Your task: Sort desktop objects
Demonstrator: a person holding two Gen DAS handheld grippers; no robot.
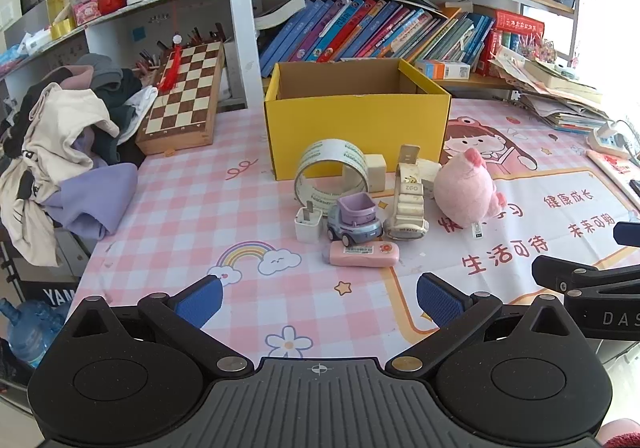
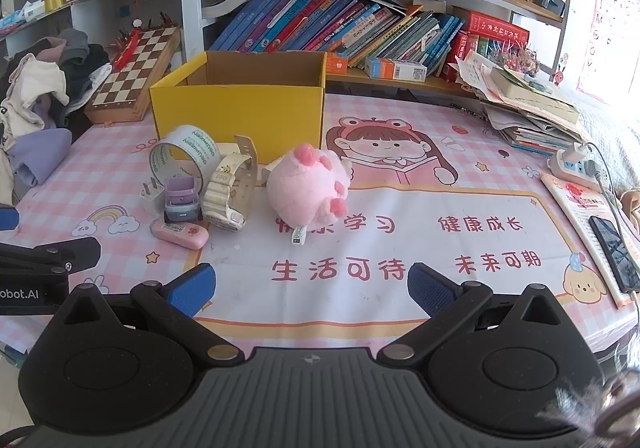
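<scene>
An empty yellow cardboard box [image 1: 358, 128] [image 2: 240, 116] stands open at the back of the pink desk mat. In front of it lies a cluster: a tape roll [image 1: 332, 172] [image 2: 184, 158], a white plug [image 1: 308, 224] [image 2: 152, 192], a purple toy truck [image 1: 354, 222] [image 2: 182, 200], a pink case [image 1: 362, 254] [image 2: 180, 234], a cream watch [image 1: 408, 204] [image 2: 232, 188] and a pink plush toy [image 1: 466, 190] [image 2: 310, 184]. My left gripper [image 1: 318, 302] and my right gripper [image 2: 310, 288] both hover open and empty, short of the cluster.
A chessboard box [image 1: 184, 100] and a heap of clothes [image 1: 60, 152] lie at the left. Books line the shelf behind the box. At the right are stacked papers [image 2: 532, 108], a power strip [image 2: 576, 164] and a phone [image 2: 614, 258] on a booklet.
</scene>
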